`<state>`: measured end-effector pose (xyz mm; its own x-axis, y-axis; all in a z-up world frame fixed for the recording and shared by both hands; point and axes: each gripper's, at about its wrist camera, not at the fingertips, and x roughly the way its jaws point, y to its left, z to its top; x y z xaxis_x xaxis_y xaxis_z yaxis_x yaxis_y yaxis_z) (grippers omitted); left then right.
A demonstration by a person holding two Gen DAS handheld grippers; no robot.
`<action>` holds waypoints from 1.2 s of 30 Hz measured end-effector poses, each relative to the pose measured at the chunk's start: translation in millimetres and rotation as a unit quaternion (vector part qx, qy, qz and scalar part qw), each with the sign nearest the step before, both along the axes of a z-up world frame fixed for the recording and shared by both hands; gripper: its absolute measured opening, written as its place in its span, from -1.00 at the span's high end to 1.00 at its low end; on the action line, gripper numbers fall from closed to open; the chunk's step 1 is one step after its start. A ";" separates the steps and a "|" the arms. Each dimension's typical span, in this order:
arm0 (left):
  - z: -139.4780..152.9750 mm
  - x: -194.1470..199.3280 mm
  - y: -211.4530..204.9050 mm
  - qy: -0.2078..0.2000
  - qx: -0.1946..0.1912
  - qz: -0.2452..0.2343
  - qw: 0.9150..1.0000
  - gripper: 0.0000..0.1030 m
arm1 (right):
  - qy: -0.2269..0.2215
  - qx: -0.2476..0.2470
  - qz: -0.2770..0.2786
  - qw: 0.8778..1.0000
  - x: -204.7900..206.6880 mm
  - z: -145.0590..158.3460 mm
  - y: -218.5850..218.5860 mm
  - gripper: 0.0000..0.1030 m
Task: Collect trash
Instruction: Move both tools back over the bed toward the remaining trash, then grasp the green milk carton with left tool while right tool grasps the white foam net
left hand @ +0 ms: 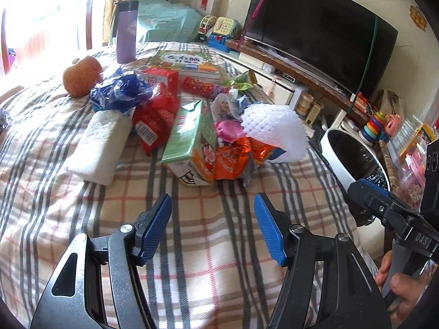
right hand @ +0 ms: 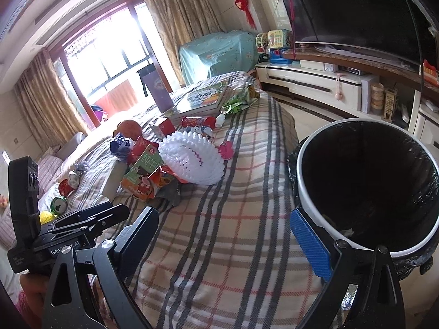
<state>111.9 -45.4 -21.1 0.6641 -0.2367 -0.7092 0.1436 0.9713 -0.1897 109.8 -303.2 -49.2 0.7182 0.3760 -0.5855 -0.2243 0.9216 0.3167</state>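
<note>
Trash is heaped on the plaid blanket (left hand: 192, 246): a white foam net (left hand: 274, 128), a green milk carton (left hand: 189, 137), an orange wrapper (left hand: 233, 161), a red wrapper (left hand: 156, 120) and a blue bag (left hand: 120, 93). My left gripper (left hand: 212, 205) is open just short of the heap, with only blanket between its blue pads. My right gripper (right hand: 225, 224) is open too, wide and empty, over the blanket's edge. Its right finger sits in front of the white-rimmed, black-lined bin (right hand: 301, 170). The foam net (right hand: 189, 161) and carton (right hand: 142, 175) lie ahead and to its left.
A white tissue pack (left hand: 98, 148), an orange fruit (left hand: 82, 75), a purple flask (left hand: 126, 31) and a book (left hand: 183, 60) lie further back. Cans (right hand: 63, 186) lie at the left. The bin (left hand: 329, 142) stands right of the bed, with a TV (left hand: 315, 27) and toy-laden cabinet behind.
</note>
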 end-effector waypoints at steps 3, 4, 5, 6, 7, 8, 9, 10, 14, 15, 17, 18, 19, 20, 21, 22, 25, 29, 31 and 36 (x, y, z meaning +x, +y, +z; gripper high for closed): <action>-1.2 1.9 3.1 0.003 0.000 0.004 1.000 -0.23 | -0.001 -0.002 0.004 1.000 2.1 -1.2 4.7 -0.90; -1.8 2.5 4.5 0.003 -0.001 0.005 1.000 -0.23 | -0.001 -0.002 0.006 1.000 2.5 -1.4 6.2 -0.90; -2.1 3.2 5.4 0.004 -0.001 0.007 1.000 -0.23 | -0.001 -0.002 0.008 1.000 3.5 -1.6 7.2 -0.90; -2.3 4.4 6.6 0.005 -0.001 0.008 1.000 -0.23 | 0.000 0.000 0.010 1.000 5.1 -1.9 8.1 -0.90; -2.8 5.2 7.8 0.005 -0.002 0.010 1.000 -0.23 | 0.001 0.002 0.011 1.000 7.1 -2.0 8.5 -0.90; -3.5 6.4 9.8 0.005 -0.001 0.012 1.000 -0.23 | 0.002 0.004 0.012 1.000 8.5 -2.2 9.3 -0.90; -3.4 7.4 10.5 0.006 -0.001 0.014 1.000 -0.23 | 0.002 0.005 0.012 1.000 9.9 -2.3 9.9 -0.90; -3.5 8.6 12.1 0.006 -0.001 0.016 1.000 -0.23 | 0.002 0.005 0.011 1.000 11.8 -2.0 10.6 -0.90; -2.9 14.4 16.0 0.005 0.000 0.019 1.000 -0.23 | -0.005 0.002 0.010 1.000 17.7 -0.3 14.0 -0.89; -2.9 16.1 15.9 0.005 0.001 0.020 1.000 -0.23 | -0.007 0.001 0.011 1.000 19.7 0.1 14.7 -0.89; -2.7 20.5 17.2 0.005 0.005 0.023 1.000 -0.23 | -0.010 -0.003 0.011 1.000 24.8 1.5 16.5 -0.88; -2.7 22.6 18.0 0.005 0.005 0.025 1.000 -0.23 | -0.011 -0.003 0.012 1.000 26.6 1.9 17.0 -0.87; -2.3 24.4 18.7 0.005 0.005 0.025 1.000 -0.23 | -0.012 -0.003 0.012 1.000 29.0 2.5 17.2 -0.86; -2.1 26.1 19.6 0.005 0.004 0.026 1.000 -0.23 | -0.013 -0.002 0.011 1.000 31.5 3.2 17.1 -0.82; -1.3 28.2 20.4 0.004 0.003 0.026 1.000 -0.23 | -0.013 -0.002 0.011 1.000 33.5 3.4 17.5 -0.77; -0.7 30.2 20.7 0.003 0.004 0.026 1.000 -0.23 | -0.013 -0.002 0.010 1.000 36.4 3.9 17.1 -0.73; 1.5 37.5 21.2 0.001 0.004 0.025 1.000 -0.23 | -0.010 0.003 0.011 1.000 45.0 4.4 16.2 -0.59; 1.3 47.2 21.8 -0.001 0.004 0.024 1.000 -0.23 | -0.006 0.011 0.023 1.000 53.1 1.9 18.3 -0.56; -1.2 52.2 22.8 0.002 0.002 0.024 1.000 -0.23 | -0.005 0.007 0.028 1.000 57.2 -0.5 21.8 -0.56; -10.9 63.2 22.2 0.010 -0.003 0.025 1.000 -0.19 | 0.009 0.003 0.040 0.999 71.7 -9.5 31.1 -0.12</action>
